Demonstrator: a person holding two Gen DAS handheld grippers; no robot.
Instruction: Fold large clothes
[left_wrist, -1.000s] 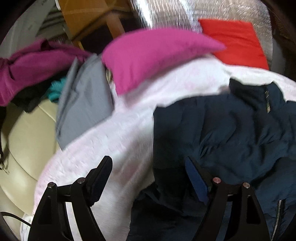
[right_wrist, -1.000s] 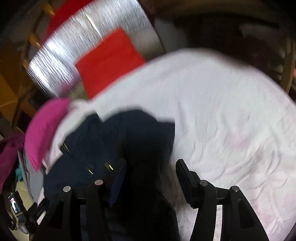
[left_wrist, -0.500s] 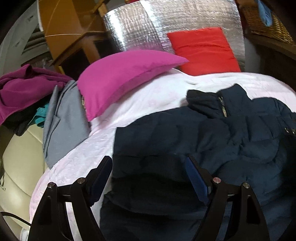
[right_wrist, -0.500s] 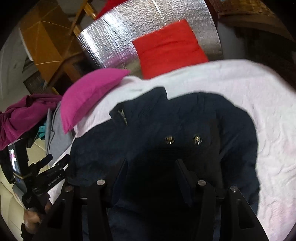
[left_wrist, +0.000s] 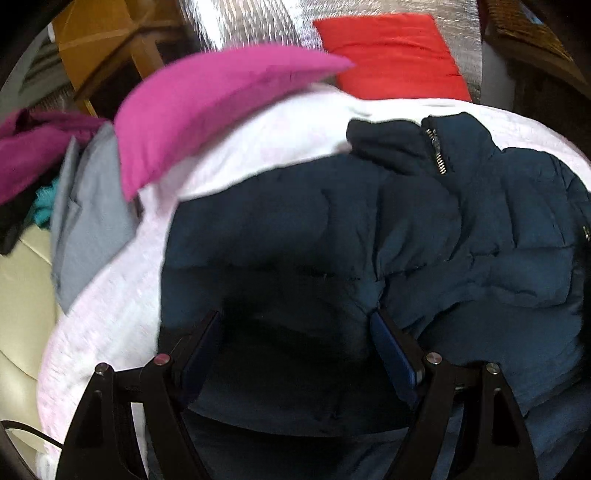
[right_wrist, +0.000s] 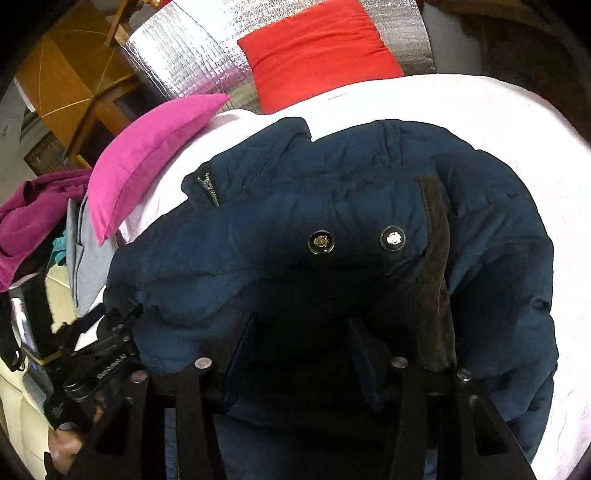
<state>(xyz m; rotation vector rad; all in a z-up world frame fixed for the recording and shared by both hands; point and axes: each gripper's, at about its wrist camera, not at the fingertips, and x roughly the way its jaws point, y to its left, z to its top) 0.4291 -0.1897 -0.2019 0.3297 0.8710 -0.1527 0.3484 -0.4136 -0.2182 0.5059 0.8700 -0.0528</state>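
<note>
A dark navy puffer jacket (left_wrist: 406, 236) lies bunched on a white bed cover (left_wrist: 122, 314). Its collar and zip sit at the far side. In the right wrist view the jacket (right_wrist: 295, 206) shows two round snap buttons and a dark brown trim strip. My left gripper (left_wrist: 295, 332) is open, its jaws wide apart right over the jacket's near left part. My right gripper (right_wrist: 301, 332) is open over the jacket's near edge, with dark fabric between the jaws. The left gripper also shows at the lower left of the right wrist view (right_wrist: 107, 358).
A magenta pillow (left_wrist: 207, 107) and a red cushion (left_wrist: 391, 55) lie at the head of the bed against a silver foil panel (right_wrist: 177, 62). A grey garment (left_wrist: 85, 218) and a purple garment pile (left_wrist: 29, 155) lie left. Wooden furniture (right_wrist: 66, 81) stands behind.
Both grippers have swung over the jacket and come lower and closer to it. The jacket now fills the space between both pairs of jaws. Both stay open.
</note>
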